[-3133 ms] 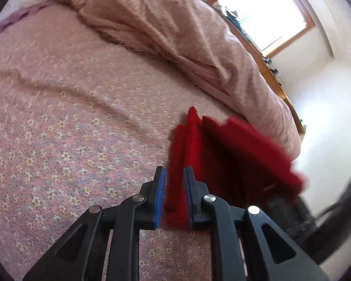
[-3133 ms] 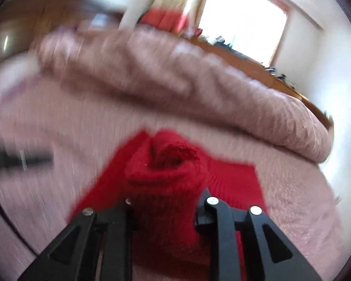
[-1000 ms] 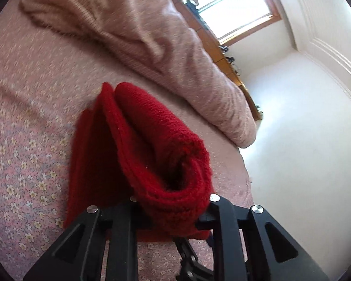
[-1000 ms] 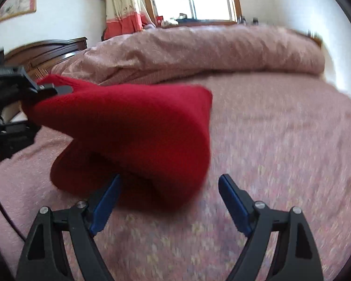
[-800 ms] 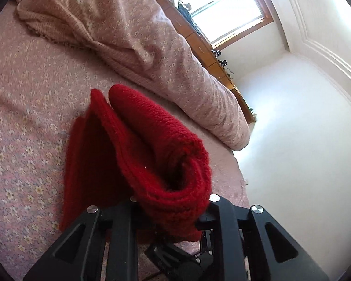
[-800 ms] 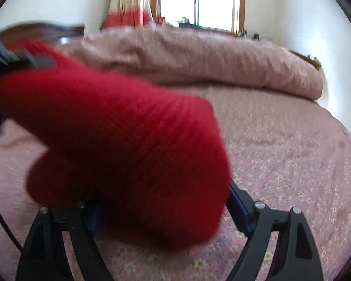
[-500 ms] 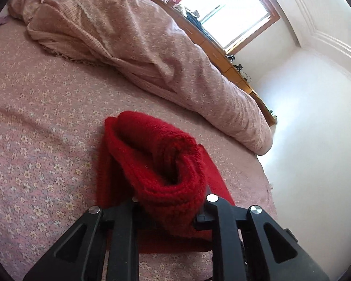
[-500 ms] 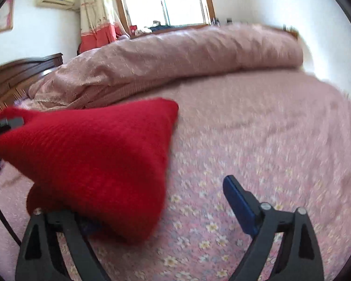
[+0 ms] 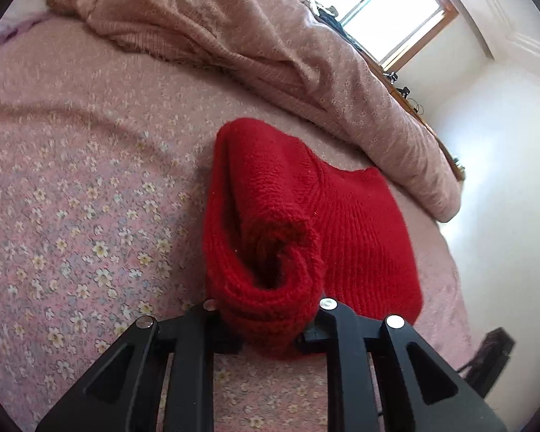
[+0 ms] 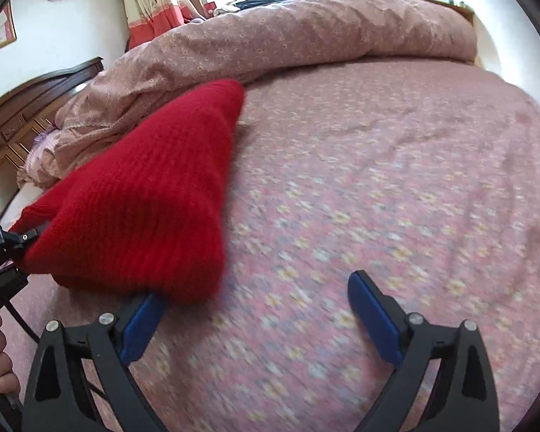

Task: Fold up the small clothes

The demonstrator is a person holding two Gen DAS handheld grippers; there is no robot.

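Observation:
A red knitted garment (image 9: 266,223) lies folded over on the pink floral bedsheet (image 9: 72,187). My left gripper (image 9: 266,324) is shut on its bunched near end, which bulges up between the black jaws. In the right wrist view the same red garment (image 10: 144,194) slopes up from the left gripper at the left edge. My right gripper (image 10: 255,324) is open and empty. Its left blue pad (image 10: 140,324) sits just under the garment's near corner, and its right pad (image 10: 374,320) is over bare sheet.
A rumpled pink quilt (image 9: 270,43) lies heaped along the far side of the bed, also in the right wrist view (image 10: 288,36). A dark wooden headboard (image 10: 28,108) stands at the left. A window (image 9: 378,10) and white walls lie beyond.
My right gripper let go of the garment about a second ago and has drawn back to the right, open. My left gripper keeps its hold and has lowered the folded garment onto the sheet.

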